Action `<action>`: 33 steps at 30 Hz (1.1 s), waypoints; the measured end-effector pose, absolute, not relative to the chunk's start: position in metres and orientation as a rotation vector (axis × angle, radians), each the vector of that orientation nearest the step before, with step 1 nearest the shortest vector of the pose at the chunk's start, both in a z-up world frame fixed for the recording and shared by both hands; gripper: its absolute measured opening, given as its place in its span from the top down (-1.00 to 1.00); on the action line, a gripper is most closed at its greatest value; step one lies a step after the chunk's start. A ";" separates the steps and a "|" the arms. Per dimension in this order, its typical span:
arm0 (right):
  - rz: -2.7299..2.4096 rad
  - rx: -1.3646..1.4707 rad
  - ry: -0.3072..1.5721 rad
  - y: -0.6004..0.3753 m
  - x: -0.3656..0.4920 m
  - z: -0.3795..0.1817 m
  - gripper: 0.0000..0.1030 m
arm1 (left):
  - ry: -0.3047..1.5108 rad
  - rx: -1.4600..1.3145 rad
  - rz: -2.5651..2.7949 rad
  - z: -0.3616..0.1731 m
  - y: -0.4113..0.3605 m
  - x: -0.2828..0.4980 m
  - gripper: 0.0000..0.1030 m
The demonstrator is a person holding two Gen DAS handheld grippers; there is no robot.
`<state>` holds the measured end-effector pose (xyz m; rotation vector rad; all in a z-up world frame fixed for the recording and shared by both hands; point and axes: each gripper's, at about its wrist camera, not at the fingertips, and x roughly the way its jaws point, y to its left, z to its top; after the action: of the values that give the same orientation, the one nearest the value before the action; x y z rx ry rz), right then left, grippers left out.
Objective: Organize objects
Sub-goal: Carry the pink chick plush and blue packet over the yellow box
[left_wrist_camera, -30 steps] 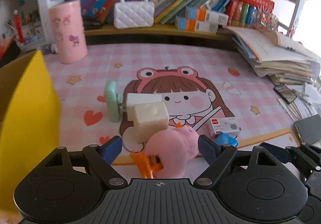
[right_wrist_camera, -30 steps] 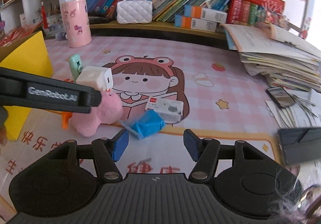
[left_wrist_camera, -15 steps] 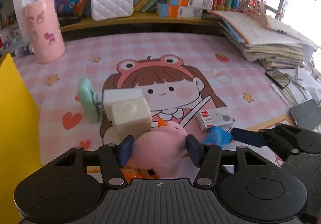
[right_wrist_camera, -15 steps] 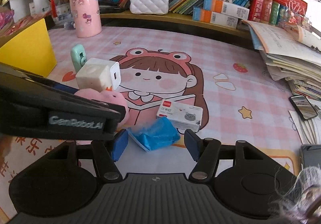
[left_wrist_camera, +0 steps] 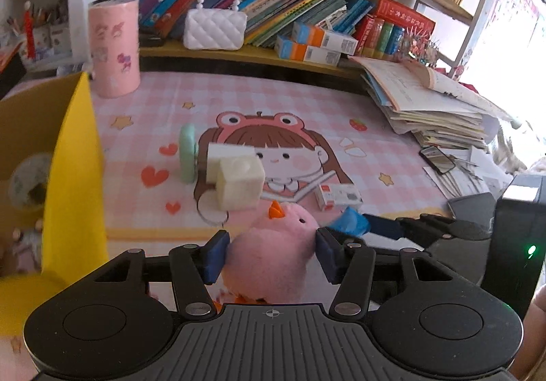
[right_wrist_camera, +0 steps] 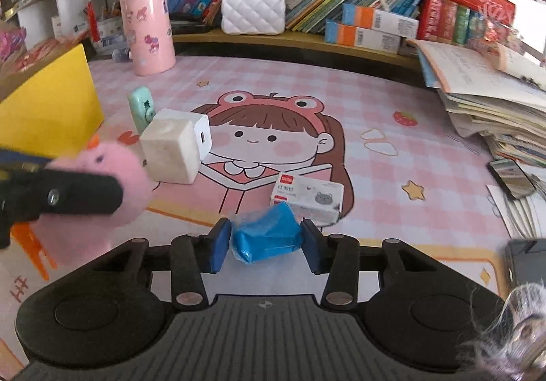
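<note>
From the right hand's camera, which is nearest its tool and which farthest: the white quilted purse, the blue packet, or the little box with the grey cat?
1. Blue packet, squeezed between the right tool's pads.
2. Little cat box, on the mat just behind it, slightly right.
3. White quilted purse, far back on the shelf by the books.

We count one pink plush chick, one blue packet, two white cubes, one mint gadget, one staple box, one yellow box.

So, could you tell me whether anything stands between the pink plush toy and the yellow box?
Nothing visible does. The left gripper holds the pink plush toy; only bare mat lies toward the yellow box at left.
</note>
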<state>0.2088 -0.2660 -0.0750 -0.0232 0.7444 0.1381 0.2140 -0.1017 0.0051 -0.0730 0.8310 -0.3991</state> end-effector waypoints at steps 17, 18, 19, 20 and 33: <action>0.211 0.019 0.780 -0.217 0.105 -0.042 0.20 | 0.838 -0.203 -0.364 0.006 -0.033 0.134 -0.04; 0.224 0.007 0.783 -0.211 0.101 -0.042 0.20 | 0.839 -0.209 -0.358 0.005 -0.028 0.130 -0.04; 0.235 -0.006 0.786 -0.205 0.098 -0.043 0.20 | 0.839 -0.212 -0.353 0.004 -0.023 0.127 -0.04; 0.239 -0.017 0.788 -0.200 0.095 -0.043 0.20 | 0.841 -0.214 -0.349 0.004 -0.018 0.123 -0.04; 0.341 -0.063 0.804 -0.124 0.067 -0.039 0.20 | 0.824 -0.251 -0.274 0.005 0.049 0.078 -0.04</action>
<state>0.0667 -0.1245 -0.0394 -0.0629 0.8043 0.3413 0.0778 0.0491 0.0048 -0.2508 0.8235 -0.2743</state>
